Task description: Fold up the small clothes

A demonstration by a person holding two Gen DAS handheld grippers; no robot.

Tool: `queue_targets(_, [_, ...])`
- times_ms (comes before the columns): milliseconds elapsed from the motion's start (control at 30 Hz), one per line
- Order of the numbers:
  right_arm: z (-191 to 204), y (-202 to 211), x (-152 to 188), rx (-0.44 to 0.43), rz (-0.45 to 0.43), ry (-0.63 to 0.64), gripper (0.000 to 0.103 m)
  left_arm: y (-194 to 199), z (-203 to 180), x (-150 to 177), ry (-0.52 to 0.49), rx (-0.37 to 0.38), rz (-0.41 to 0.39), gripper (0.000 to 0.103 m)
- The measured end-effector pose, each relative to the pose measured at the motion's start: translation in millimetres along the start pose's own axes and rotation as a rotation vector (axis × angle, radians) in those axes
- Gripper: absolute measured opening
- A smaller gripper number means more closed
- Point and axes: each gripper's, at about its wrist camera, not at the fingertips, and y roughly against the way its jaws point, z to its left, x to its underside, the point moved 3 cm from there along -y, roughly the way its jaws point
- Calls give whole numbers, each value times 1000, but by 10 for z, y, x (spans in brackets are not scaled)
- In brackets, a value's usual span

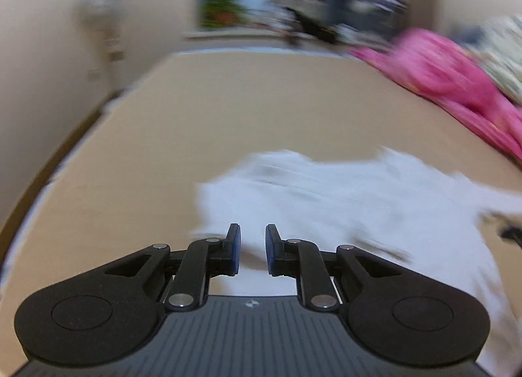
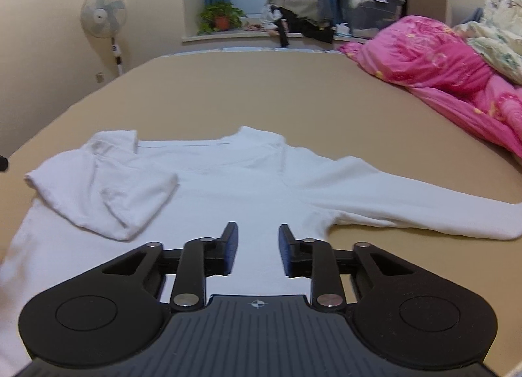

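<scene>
A white long-sleeved shirt [image 2: 235, 188] lies spread on the tan bed sheet [image 2: 261, 93]. Its left sleeve [image 2: 107, 194] is folded in over the body; its right sleeve [image 2: 407, 207] stretches out to the right. My right gripper [image 2: 257, 246] is open and empty, hovering just above the shirt's lower body. The left wrist view is blurred by motion; there the shirt [image 1: 342, 201] shows as a white smear. My left gripper [image 1: 253, 246] is open and empty, over the shirt's near left edge.
A pink duvet [image 2: 440, 64] and a floral quilt [image 2: 499, 34] are heaped along the bed's right side. A standing fan [image 2: 103, 15] is by the left wall. A plant [image 2: 222, 16], clothes and storage boxes [image 2: 368, 8] crowd the window sill beyond the bed.
</scene>
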Motion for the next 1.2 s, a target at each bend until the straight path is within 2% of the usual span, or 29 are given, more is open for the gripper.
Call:
queue_targets(67, [115,-47,-47,-53,-2,-20,23,-64,341,98,106,-66,-13,18])
queue_targets(100, [196,-85,-69,-78,-3,-21,23,-145,444,138,133,-97,12,18])
queue_targets(133, [289,-126,-84,-95,-6,-10,23,-247,553,163,152,-149,86,17])
queue_targets(167, [394,-172,-96,-109,-11,16,23,-292,662,151,201,-180,123,17])
queue_targets(233, [601,-265,-111,-126,-28,75,23,-313,794,107,287,-159,98,18])
queue_targets(333, [900,-457,-127,-157,-50,166,23,-473,811,44,273,-172,117,18])
queue_targets(500, [1260,-777,-105,-167,-55,280,29,-765,691,-40,337,-94,128,18])
queue_targets(567, [1386,-856,-114,-164,-67,326,33,-917,658,-15,339,-76,144,18])
queue_targets(633, [1497,-966,-121,-178,-65,368,43,-1018,614,13,339,-71,156,18])
queue_targets(700, [1586,-1069,-81,-187,-48,407,44,-1096,572,26,325,-69,162,18])
queue_targets(867, [1726,-1353,14,-137,11,501,43,-1183,453,26,266,-77,146,20])
queue_targets(900, [1745,-1394,22,-133,15,517,34,-1173,435,19,256,-79,137,20])
queue_targets(933, [1757,-1406,2,-130,5,526,9,-1177,439,17,247,-81,130,20])
queue_targets(967, [1751,-1393,-59,-115,-12,528,4,-1188,434,9,241,-83,123,20])
queue_targets(1033, [1554,-1214,-391,-90,-125,401,3,-1183,447,-10,251,-79,109,20])
queue_targets(1100, [1153,-893,-831,-85,-259,173,3,-1176,456,-38,275,-58,94,20])
queue_targets(1167, [723,-571,-1083,-76,-374,-1,3,-1155,440,-70,284,-33,81,21])
queue_targets(1200, [505,-427,-1139,-46,-414,-68,3,-1158,423,-79,282,-24,78,23])
